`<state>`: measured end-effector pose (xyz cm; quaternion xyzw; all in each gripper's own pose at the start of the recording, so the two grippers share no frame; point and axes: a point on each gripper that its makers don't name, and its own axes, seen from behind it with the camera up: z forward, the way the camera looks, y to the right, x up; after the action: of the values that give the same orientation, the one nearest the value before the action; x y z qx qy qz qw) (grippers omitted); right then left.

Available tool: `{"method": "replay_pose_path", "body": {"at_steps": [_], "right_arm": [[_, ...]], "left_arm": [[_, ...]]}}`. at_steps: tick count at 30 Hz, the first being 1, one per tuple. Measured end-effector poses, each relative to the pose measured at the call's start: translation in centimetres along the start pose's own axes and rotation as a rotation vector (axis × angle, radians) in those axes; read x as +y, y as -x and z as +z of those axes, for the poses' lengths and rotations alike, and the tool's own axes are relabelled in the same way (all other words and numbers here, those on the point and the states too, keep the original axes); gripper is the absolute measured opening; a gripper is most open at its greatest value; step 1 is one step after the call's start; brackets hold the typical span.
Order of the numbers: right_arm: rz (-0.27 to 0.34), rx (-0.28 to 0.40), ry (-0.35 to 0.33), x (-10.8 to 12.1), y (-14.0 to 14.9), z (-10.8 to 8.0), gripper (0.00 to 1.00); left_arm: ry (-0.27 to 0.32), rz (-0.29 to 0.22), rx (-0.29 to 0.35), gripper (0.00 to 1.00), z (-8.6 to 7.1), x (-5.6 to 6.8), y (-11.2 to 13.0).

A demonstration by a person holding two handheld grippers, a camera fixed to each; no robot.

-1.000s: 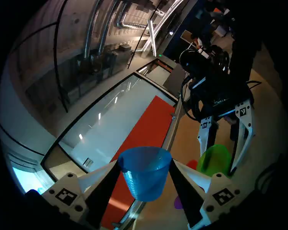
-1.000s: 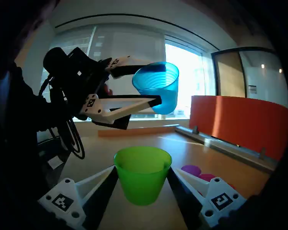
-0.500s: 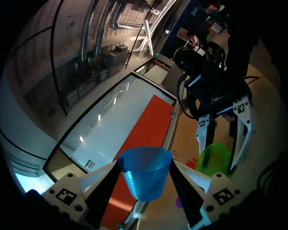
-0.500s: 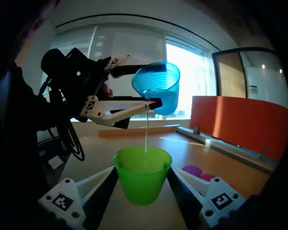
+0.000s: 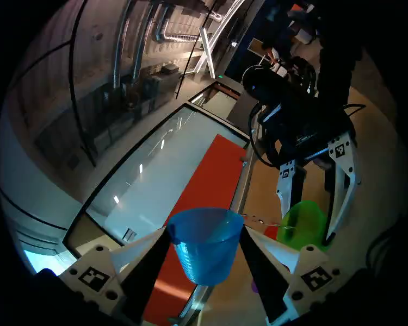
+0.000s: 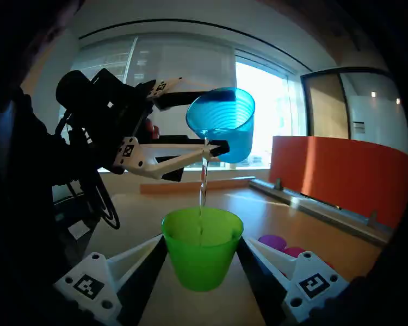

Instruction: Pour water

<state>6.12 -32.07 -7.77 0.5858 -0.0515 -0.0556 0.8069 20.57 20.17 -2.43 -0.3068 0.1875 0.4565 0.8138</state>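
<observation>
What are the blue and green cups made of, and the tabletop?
The blue cup looks like thin translucent plastic: window light glows through it, ridges show. The green cup looks similar, smooth-walled. The tabletop is pale wood or laminate, faintly glossy; I cannot tell which.

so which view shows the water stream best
The right gripper view: the water stream shows side-on as a clear line from the tilted blue cup down into the green cup. In the left gripper view it is just a faint, broken trace between the two cups.
</observation>
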Motion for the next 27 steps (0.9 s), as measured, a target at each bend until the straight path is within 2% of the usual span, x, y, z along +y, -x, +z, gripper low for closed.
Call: {"method": "replay_pose_path", "body": {"at_steps": [27], "right_arm": [[-0.003,0.006,0.000,-0.06,0.10,-0.11,0.88]], "left_arm": [[0.000,0.049,0.001,0.86,0.09,0.19,-0.47]]}}
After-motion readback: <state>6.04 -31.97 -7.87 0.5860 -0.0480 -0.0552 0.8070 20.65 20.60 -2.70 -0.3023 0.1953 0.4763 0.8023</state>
